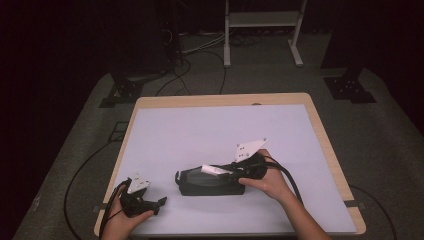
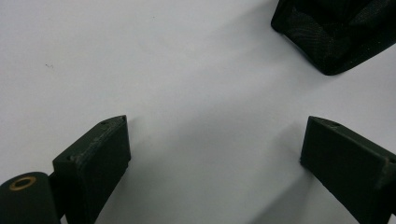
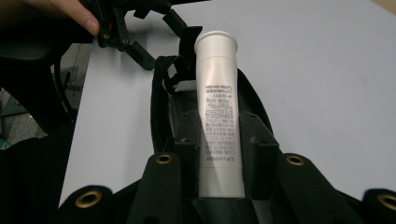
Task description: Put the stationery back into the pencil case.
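Note:
A black fabric pouch (image 1: 210, 183) lies open on the white table mat, near the front middle. My right gripper (image 1: 227, 172) is shut on a white tube (image 1: 214, 170) and holds it just over the pouch's opening. In the right gripper view the white tube (image 3: 218, 112) with printed text runs up between the two jaws, its cap end far from me, above the pouch (image 3: 161, 107). My left gripper (image 1: 161, 201) rests open at the front left, its jaws wide apart over bare mat (image 2: 196, 116). A corner of the pouch (image 2: 334, 35) lies beyond it.
The white mat (image 1: 215, 130) covers a wooden table with edges (image 1: 330, 150) showing at the right and back. A white metal frame (image 1: 262, 30) stands on the dark floor behind, with cables trailing around.

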`<move>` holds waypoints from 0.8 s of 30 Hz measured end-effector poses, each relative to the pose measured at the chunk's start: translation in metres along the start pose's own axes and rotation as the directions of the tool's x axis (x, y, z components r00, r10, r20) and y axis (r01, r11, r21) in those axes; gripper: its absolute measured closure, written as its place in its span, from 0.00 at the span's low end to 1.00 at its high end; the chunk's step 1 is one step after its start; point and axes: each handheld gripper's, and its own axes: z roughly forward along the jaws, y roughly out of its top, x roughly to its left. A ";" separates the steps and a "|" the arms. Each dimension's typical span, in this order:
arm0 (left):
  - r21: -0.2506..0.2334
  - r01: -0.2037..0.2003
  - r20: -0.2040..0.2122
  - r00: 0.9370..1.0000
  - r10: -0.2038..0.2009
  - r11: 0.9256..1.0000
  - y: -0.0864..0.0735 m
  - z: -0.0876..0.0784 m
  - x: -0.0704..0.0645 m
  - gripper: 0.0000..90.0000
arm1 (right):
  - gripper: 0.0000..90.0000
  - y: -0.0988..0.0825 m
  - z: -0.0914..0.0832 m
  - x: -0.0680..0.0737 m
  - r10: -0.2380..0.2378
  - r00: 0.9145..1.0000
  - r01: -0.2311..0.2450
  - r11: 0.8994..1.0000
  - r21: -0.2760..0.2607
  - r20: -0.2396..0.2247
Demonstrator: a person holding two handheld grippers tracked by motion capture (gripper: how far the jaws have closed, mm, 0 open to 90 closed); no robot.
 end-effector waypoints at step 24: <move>0.003 0.004 0.000 1.000 -0.004 1.000 0.000 0.000 0.000 0.08 | 0.66 -0.001 -0.002 -0.001 0.028 0.999 -0.028 1.000 -0.009 0.042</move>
